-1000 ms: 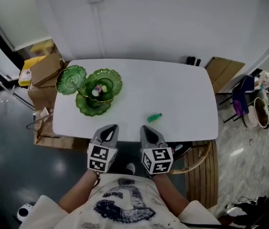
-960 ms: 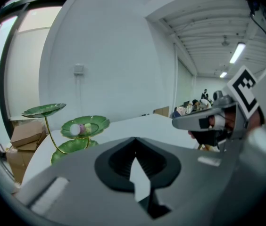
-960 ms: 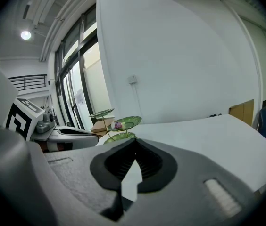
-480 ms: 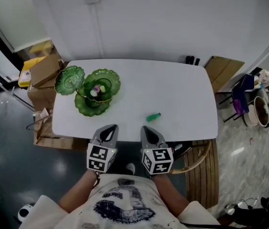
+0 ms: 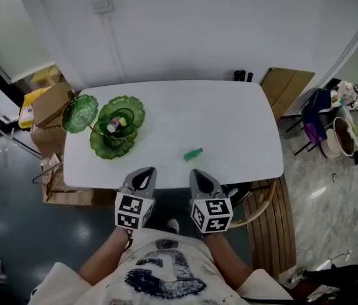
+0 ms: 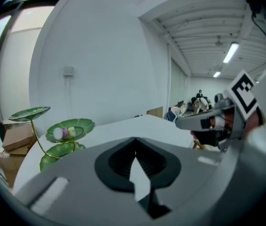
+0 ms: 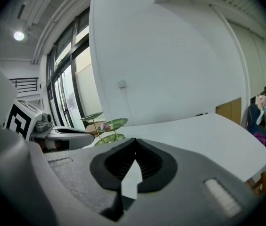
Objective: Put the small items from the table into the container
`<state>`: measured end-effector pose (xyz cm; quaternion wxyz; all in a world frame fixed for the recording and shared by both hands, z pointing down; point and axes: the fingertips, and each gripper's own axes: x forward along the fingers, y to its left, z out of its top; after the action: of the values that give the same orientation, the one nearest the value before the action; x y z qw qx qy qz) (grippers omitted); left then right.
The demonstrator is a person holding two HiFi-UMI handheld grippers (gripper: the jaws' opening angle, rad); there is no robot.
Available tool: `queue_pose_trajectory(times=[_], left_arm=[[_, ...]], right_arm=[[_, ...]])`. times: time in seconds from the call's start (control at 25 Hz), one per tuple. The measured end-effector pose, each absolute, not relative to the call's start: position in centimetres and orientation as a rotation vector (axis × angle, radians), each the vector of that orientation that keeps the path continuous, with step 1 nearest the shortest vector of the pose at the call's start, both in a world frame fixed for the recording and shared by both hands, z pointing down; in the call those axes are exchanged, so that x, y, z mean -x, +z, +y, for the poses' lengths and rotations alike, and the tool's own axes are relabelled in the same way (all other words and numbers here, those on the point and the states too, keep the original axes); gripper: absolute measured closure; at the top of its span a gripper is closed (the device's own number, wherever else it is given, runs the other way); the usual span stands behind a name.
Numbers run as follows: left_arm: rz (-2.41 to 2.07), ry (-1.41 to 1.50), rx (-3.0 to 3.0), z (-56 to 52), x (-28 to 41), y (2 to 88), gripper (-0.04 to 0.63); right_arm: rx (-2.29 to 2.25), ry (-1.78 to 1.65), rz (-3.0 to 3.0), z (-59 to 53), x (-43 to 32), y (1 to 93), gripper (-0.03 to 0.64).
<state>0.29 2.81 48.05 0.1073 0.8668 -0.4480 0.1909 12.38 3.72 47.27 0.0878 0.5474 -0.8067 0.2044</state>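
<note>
A small green item (image 5: 193, 154) lies on the white table (image 5: 230, 119), toward its near edge. At the table's left stands a green tiered leaf-dish stand (image 5: 109, 122) with a few small pale items in its middle dish (image 6: 66, 131). My left gripper (image 5: 143, 173) and right gripper (image 5: 199, 175) hang side by side at the near table edge, both shut and holding nothing. The green item sits just beyond and between them. In the right gripper view the stand (image 7: 109, 126) shows far left, behind the left gripper.
Cardboard boxes (image 5: 46, 107) stand on the floor left of the table. A wooden chair (image 5: 268, 208) sits at the near right corner, and a brown board (image 5: 284, 88) leans by the wall at right. A dark bag and bucket (image 5: 331, 132) are further right.
The head view has shifted, so the table, stand and green item now sit lower left in the picture. Both grippers stay shut at the near table edge.
</note>
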Motion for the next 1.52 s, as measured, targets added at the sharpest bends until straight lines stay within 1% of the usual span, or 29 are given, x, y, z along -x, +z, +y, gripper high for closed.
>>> queue_pose_trajectory(times=[0.32,0.8,1.16,1.52], left_arm=[[-1.201,0.669,-2.598,3.7,-2.8,49.6,0.606],[-1.078,0.714,-2.617,1.1,-6.4,52.0,0.604],[-0.985,0.73,-2.619,-1.3,-7.9,55.4,0.602],[-0.848,0.797,-2.573,-3.4,-10.5,57.7,0.545]], right_arm=[[-1.702,0.684,-2.341,4.9,-14.7,49.1,0.617],[-1.802,0.74,-2.237,4.1,-18.6,50.8,0.617],[-1.815,0.78,-2.187,2.3,-19.5,52.5,0.617],[-1.829,0.832,-2.141,-0.5,-20.6,54.4,0.617]])
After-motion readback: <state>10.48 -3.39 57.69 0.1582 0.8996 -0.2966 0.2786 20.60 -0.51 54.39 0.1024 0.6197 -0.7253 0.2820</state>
